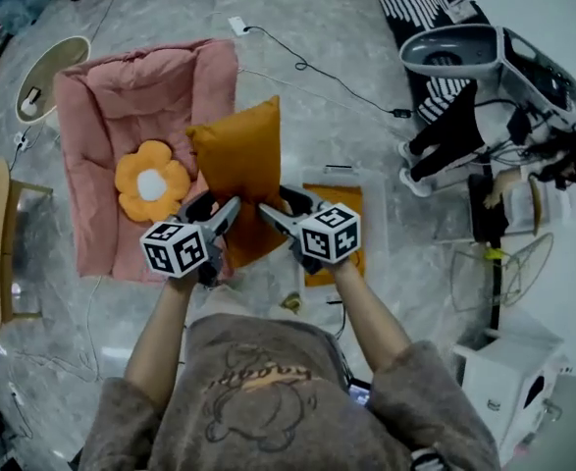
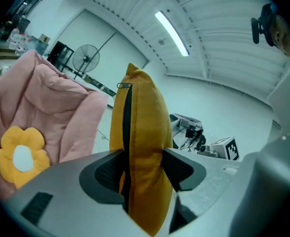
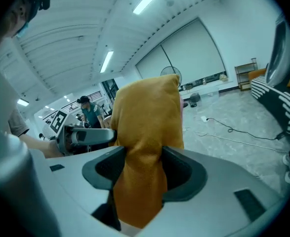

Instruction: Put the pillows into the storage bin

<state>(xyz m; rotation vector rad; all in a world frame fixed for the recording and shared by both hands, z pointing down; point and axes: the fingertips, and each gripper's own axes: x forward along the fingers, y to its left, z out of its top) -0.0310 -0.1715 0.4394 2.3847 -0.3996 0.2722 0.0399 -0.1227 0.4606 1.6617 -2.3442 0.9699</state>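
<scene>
Above the grey marbled floor (image 1: 346, 77), open room lies beyond the pillow's far edge. A pink quilted fabric mat (image 1: 121, 96) bearing an orange-and-white flower-shaped cushion (image 1: 150, 183) borders the left. The rectangular mustard-orange fabric pillow (image 1: 240, 160), with a dark zip along one edge, is held off the floor. The left gripper (image 2: 142, 169) and right gripper (image 3: 140, 169) each clamp its near edge, jaws part-closed on the fabric. What appears to be a clear-walled storage bin (image 1: 372, 222) sits below the right gripper.
</scene>
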